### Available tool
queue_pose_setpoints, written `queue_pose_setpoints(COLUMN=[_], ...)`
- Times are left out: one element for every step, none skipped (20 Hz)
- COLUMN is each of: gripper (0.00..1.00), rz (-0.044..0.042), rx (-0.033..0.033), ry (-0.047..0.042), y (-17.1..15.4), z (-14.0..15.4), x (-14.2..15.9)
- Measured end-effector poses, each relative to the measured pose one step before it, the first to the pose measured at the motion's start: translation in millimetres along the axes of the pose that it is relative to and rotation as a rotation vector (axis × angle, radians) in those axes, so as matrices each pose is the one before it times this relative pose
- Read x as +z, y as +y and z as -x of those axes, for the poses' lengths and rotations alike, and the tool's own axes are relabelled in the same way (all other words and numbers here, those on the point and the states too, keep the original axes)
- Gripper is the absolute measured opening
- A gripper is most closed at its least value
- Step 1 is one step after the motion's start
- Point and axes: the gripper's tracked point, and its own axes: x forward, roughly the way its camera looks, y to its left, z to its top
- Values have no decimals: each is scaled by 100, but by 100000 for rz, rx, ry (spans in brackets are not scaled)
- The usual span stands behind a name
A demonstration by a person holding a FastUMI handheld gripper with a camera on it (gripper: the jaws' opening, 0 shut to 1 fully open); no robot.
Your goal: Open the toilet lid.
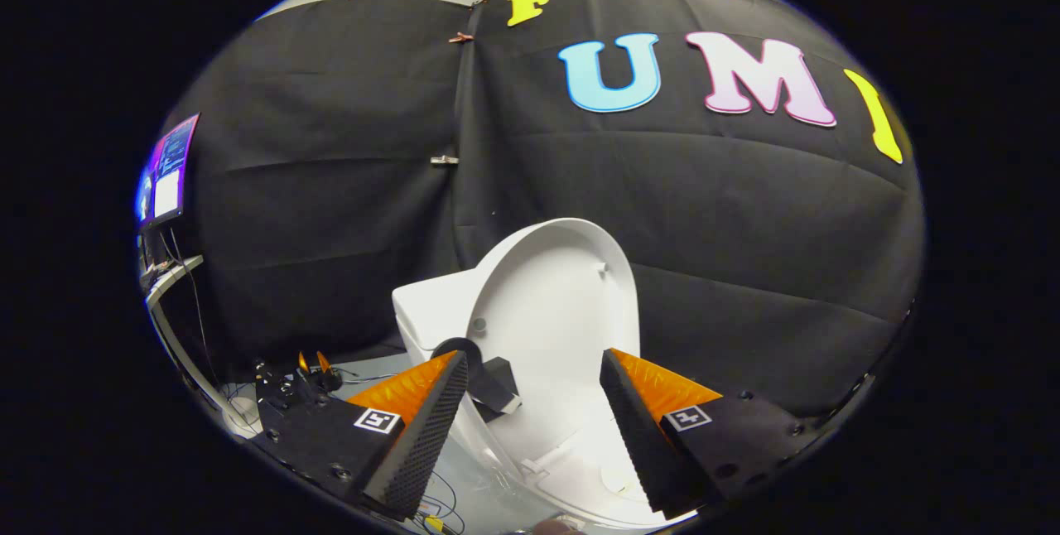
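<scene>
White hard plastic is what the toilet lid (551, 303) looks like. It stands up almost straight, just beyond the fingers of the gripper (534, 369), and it leans back toward the black cloth wall (331, 187). Its smooth inside faces the camera. The toilet (426, 307) is under it and behind it, and a bit of the seat (580, 452) shows low down between the two fingers.

The fingers are spread wide apart, and nothing is squeezed between them. They do not touch the lid.

I think the lid is light and stiff. It will not bend, and it turns on a hinge at the bottom. It looks shiny, so it may be slippery to pinch. The best place to hold or push it is the round top rim, far from the hinge, where a small push does the most. It could bang if let go fast.

A dark block (497, 382) sits near the left finger, by the hinge, but I cannot tell what it is. The lid looks open already, so the job seems nearly done.
</scene>
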Motion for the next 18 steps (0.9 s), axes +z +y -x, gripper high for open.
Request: queue_pose_setpoints(gripper=[100, 100, 99, 99, 100, 100, 100, 100, 99, 99, 99, 99, 99, 99, 99, 99, 99, 99], rz=[-1706, -857, -1773, -2736, -1508, -510, -579, -1355, -1029, -906, -1504, -1859, -1912, -448, 1549, 2637, 2546, 2203], rx=[-529, -482, 323, 166, -1141, -2727, -3492, -3748, -4045, -4650, -3749, -3602, -3509, -3188, -3150, -3655, -3077, -2700], ry=[-890, -912, -306, -703, -1281, -1862, -1753, -1434, -1183, -1496, -2521, -3370, -4265, -2822, -1798, -1080, -353, 429], y=[-576, -670, -704, -789, -1084, -1660, -1876, -1870, -1959, -2091, -2009, -1746, -1844, -1824, -1712, -1609, -1626, -1298], z=[720, 717, 916, 1160, 1164, 1035, 1009, 811, 753, 910, 740, 881, 686, 600, 462, 714, 683, 898], x=[210, 58, -33, -50, 164, 261, 356, 202, 174, 271, 619, 834, 1020, 469, 282, -152, -67, -330])
